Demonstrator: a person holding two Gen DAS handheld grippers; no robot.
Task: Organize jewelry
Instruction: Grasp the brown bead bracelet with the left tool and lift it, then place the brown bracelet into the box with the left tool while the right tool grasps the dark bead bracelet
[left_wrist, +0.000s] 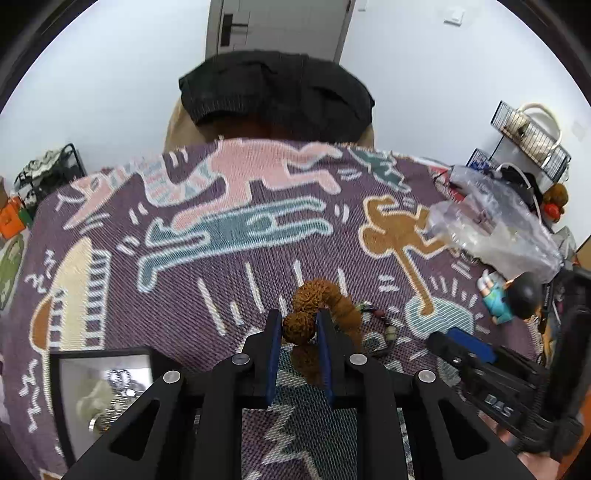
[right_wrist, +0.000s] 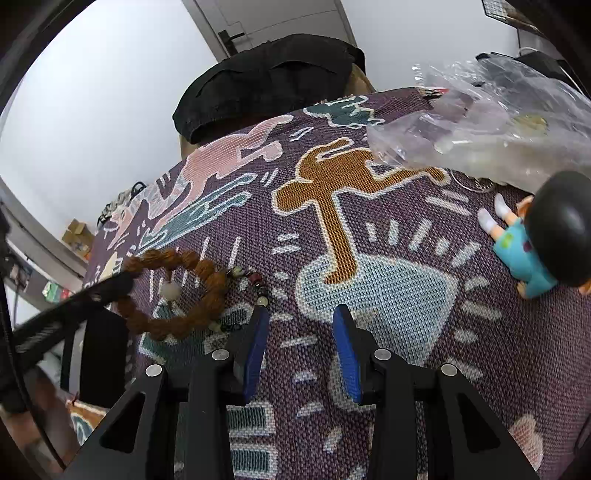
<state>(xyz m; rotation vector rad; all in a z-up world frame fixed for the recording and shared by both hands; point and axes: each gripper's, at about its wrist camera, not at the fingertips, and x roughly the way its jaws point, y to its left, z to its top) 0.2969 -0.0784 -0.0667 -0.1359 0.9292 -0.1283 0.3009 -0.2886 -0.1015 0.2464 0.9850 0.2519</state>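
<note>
The left gripper reaches low and forward over the tabletop, its blue-padded jaws clamped on one rough brown bead of a brown bead bracelet. The rest of the bracelet curves away beyond the fingertips, lying on a woven cloth patterned with cartoon figures. A thinner string of mixed small beads lies just to the right of the bracelet.

The right gripper hovers low over the cloth near the beads, jaws apart with nothing between them.

Close by on the left side, a dark-rimmed open box holds pale and silvery pieces, too blurred to name. Further right, a clear plastic bag with small items inside lies on the cloth, and a toy figure with a black head and blue outfit lies on its side near it.
</note>
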